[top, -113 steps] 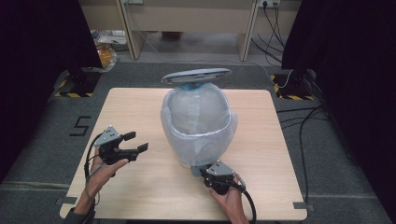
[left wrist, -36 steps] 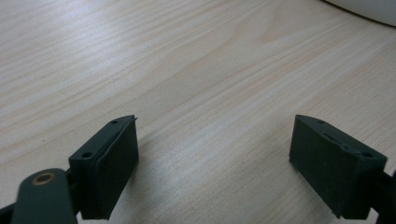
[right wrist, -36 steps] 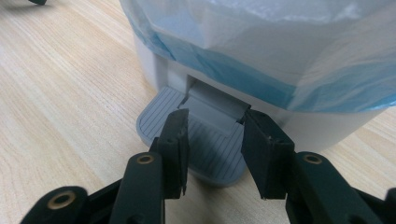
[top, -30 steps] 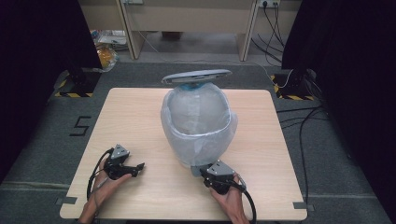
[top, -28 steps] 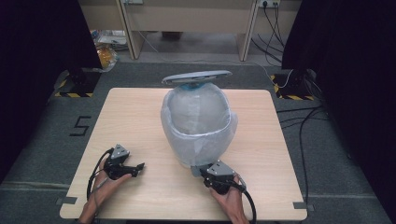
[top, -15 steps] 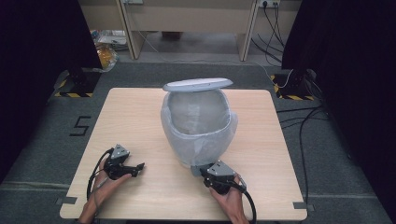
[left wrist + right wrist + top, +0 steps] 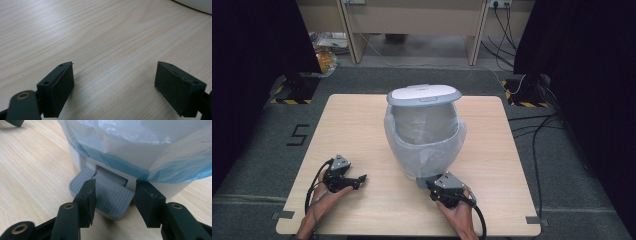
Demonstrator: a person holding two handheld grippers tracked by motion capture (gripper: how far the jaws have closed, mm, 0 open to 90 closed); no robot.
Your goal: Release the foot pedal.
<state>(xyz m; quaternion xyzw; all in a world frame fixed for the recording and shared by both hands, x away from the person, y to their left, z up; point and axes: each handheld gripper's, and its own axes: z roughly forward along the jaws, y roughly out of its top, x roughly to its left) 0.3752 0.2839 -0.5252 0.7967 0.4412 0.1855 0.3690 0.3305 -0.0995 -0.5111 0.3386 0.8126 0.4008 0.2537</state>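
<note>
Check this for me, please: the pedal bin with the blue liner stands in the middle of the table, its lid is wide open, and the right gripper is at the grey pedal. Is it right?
One detail is wrong. The lid is not wide open: in the high view it lies down over the pedal bin. The rest holds: the bin stands mid-table with its blue liner, and the right gripper is at the grey pedal.

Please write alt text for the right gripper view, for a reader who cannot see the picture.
The right gripper has its two black jaws on either side of a grey ribbed pedal at the foot of a white bin. A pale blue plastic bag hangs over the bin, which stands on a light wooden table.
</note>
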